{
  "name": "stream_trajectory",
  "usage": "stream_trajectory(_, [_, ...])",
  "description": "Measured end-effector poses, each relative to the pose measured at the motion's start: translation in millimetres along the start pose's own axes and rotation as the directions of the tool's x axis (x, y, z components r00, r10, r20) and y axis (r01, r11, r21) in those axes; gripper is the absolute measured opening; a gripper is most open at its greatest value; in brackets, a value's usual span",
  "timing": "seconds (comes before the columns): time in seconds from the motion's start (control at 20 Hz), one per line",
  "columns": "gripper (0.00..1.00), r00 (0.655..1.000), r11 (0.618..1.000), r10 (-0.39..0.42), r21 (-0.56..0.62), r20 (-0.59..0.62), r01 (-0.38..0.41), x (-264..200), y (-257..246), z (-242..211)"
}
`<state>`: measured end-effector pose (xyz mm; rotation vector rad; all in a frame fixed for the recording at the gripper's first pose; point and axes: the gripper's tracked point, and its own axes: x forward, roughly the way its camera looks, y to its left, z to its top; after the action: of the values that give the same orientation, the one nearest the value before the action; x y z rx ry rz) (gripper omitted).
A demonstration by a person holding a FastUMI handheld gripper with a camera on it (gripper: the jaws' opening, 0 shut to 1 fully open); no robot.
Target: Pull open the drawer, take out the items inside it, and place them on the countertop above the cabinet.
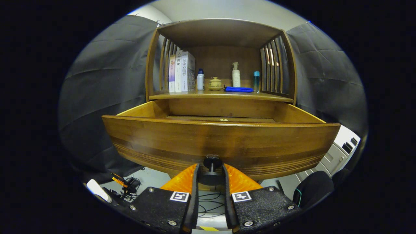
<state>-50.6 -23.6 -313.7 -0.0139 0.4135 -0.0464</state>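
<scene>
The tongs (211,174) at lower centre of the frame were clenched on the dark knob (211,169) of the drawer (221,143), one finger pressing each side. The drawer stood pulled out toward the camera, its long front running left to right across mid-frame. Its front board hid most of the inside; only a small pale item (223,120) peeked over it. On the desk (221,95) above stood books (182,72), bottles (236,75) and a blue cloth (239,89).
</scene>
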Motion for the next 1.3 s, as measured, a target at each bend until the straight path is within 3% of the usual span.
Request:
stream_trajectory(0.15, [0.66, 0.997, 0.997, 0.076, -0.003, 0.004, -0.076, -13.7, 12.2, 15.8])
stream_trajectory(0.3, [0.97, 0.994, 0.995, 0.091, -0.041, 0.068, -0.089, -24.6, 9.9, 55.9])
stream_trajectory(0.55, [0.97, 0.993, 0.989, 0.11, -0.104, 0.043, -0.105, -18.2, 21.0, 118.6])
stream_trajectory(0.75, [0.98, 0.999, 0.988, 0.044, -0.15, -0.026, -0.047, 16.7, 19.2, 147.2])
stream_trajectory(0.95, [0.98, 0.987, 0.996, -0.04, -0.089, -0.158, 0.026, 64.7, 11.7, 145.6])
stream_trajectory(1.05, [0.97, 0.969, 0.993, -0.111, -0.057, -0.222, 0.101, 90.2, -4.9, 136.2])
stream_trajectory(1.3, [0.93, 0.912, 0.99, -0.116, 0.029, -0.394, 0.138, 139.8, -16.2, 94.9])
